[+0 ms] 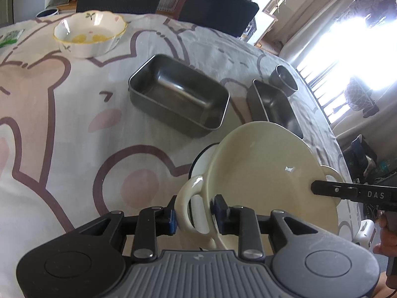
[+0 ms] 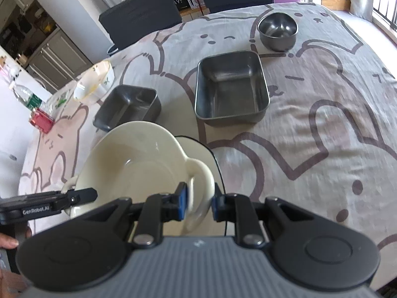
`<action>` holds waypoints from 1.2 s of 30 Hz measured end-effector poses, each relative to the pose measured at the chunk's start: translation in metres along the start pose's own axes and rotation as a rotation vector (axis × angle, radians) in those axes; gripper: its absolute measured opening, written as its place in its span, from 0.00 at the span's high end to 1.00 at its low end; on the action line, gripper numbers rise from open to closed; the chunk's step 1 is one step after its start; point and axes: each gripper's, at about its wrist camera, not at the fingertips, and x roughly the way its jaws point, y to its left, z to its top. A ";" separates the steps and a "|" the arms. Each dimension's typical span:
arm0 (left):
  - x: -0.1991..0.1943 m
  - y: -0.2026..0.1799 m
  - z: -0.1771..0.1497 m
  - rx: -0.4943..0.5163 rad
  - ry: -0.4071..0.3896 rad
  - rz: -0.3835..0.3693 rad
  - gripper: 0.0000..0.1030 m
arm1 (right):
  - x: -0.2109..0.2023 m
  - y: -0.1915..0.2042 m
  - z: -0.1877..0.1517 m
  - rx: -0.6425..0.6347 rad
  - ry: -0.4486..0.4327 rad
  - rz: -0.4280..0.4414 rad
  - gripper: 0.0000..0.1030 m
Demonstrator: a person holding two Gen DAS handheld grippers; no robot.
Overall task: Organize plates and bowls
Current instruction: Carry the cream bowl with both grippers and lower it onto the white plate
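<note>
A cream two-handled bowl (image 1: 260, 173) (image 2: 129, 168) sits tilted over a white plate with a dark rim (image 1: 201, 159) (image 2: 198, 149). My left gripper (image 1: 194, 213) straddles one loop handle (image 1: 184, 198), jaws open, with a thin gap beside the pads. My right gripper (image 2: 199, 202) is shut on the opposite handle (image 2: 201, 173). Each gripper's finger shows in the other view, the right one's fingers (image 1: 335, 190) and the left one's fingers (image 2: 82, 196). Beyond lie a floral bowl (image 1: 89, 33) (image 2: 94, 82), two steel rectangular pans (image 1: 178, 94) (image 2: 230, 84) and a round steel bowl (image 1: 285, 77) (image 2: 278, 31).
A bear-print cloth (image 2: 322, 136) covers the table. Dark chairs (image 1: 215, 7) (image 2: 141, 12) stand along the far side. A water bottle (image 2: 24, 94) and a red box (image 2: 41, 121) sit near the left edge. A hand (image 2: 7, 242) grips the left tool.
</note>
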 end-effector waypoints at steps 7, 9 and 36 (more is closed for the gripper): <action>0.011 0.004 -0.004 -0.005 0.025 0.007 0.68 | 0.008 0.004 0.000 -0.026 0.023 -0.026 0.77; 0.014 0.005 -0.005 -0.006 0.033 0.011 0.67 | 0.010 0.005 0.001 -0.032 0.028 -0.034 0.77; 0.031 0.002 -0.008 0.060 0.081 0.024 0.63 | 0.024 0.010 -0.003 -0.146 0.086 -0.097 0.73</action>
